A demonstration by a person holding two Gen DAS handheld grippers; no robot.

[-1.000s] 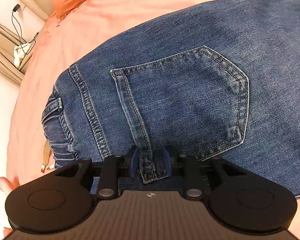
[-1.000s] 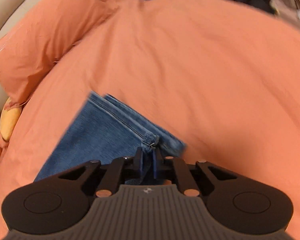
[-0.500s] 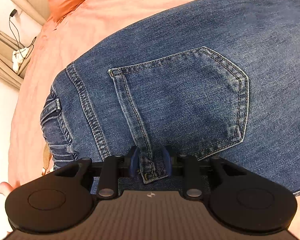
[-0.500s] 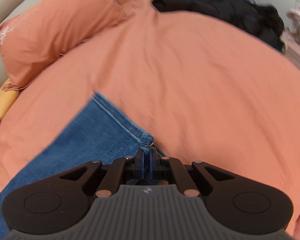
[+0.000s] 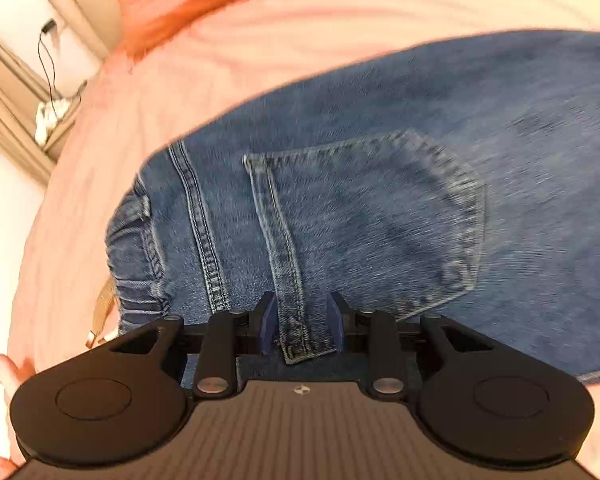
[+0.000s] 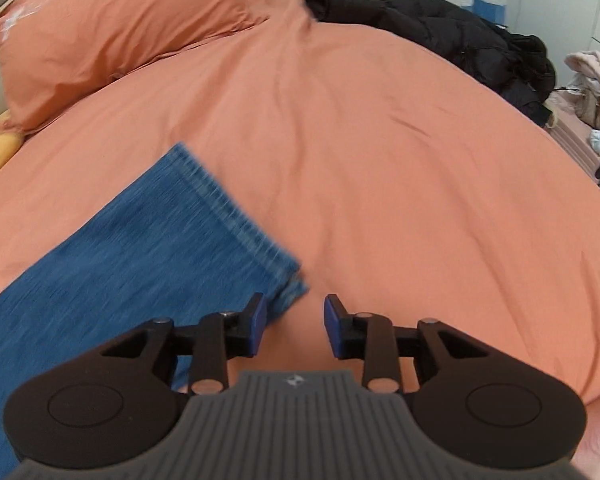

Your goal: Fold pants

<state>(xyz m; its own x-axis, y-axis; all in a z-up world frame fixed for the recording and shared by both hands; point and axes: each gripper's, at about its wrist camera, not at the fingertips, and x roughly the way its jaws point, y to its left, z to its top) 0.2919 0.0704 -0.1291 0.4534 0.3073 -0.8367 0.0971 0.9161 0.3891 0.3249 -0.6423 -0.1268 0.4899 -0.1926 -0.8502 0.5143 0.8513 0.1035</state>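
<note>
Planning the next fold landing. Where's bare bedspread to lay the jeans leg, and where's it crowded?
Free: the wide orange bedspread ahead and right of the jeans hem, bordered by the pillow far left and the black jacket far right. Also a strip beyond the jeans seat in the left wrist view. Crowded: the jacket corner.

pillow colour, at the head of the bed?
Orange, matching the bedsheet; pillow shows best in the right wrist view.

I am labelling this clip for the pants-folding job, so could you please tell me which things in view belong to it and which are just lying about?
Belongs to the job:
- jeans
- left gripper, a denim strip between its fingers
- right gripper, jaws just opened, empty

Lying about:
- pillow
- black jacket
- pale clothes pile
- cable
</note>
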